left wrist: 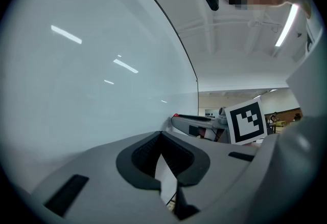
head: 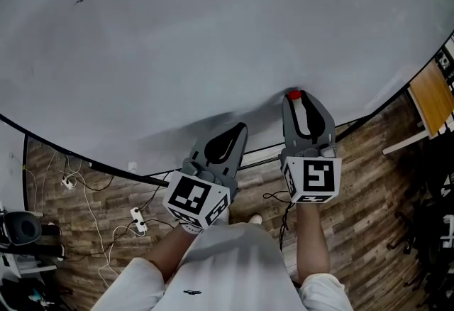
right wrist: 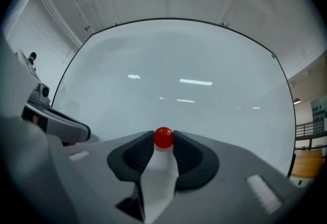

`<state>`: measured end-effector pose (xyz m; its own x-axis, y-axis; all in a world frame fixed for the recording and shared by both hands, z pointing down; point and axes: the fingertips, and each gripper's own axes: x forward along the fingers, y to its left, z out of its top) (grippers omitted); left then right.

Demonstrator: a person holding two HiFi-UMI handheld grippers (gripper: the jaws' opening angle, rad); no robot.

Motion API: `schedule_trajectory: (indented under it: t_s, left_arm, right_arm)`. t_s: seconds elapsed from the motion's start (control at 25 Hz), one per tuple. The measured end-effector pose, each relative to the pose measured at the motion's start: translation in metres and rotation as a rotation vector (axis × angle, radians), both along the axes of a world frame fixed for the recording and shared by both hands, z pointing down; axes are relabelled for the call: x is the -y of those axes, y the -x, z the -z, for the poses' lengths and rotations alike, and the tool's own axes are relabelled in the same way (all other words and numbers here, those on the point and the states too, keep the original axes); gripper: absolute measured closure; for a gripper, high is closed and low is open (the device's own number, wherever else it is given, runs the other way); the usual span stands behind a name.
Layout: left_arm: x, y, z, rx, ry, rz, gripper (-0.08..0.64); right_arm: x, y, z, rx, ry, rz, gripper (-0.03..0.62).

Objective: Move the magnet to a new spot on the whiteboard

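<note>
A small red ball-shaped magnet sits on the whiteboard, and my right gripper is shut on it, a dark pad pressing each side. In the head view the magnet shows as a red dot at the tip of the right gripper, low on the whiteboard. My left gripper hangs to the left, close to the board's lower edge, its tips together and nothing held. In the left gripper view, the left gripper lies along the board, with the right gripper beyond it.
Below the whiteboard's black frame is a wooden floor with white cables and a power strip. A wooden tabletop stands at the right and dark equipment at the lower left. The person's white trousers fill the bottom.
</note>
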<state>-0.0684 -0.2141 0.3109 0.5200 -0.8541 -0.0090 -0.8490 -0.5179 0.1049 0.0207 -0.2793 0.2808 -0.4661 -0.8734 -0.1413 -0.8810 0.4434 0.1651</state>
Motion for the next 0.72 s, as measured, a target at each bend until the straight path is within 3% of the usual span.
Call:
schedule_trajectory:
  t_s: [0.72]
  left_arm:
    - [-0.018,-0.011,-0.003,-0.005,-0.007,-0.054,0.554]
  right_arm:
    - [-0.062,-0.018,-0.008,0.011,-0.008,-0.021,0.465]
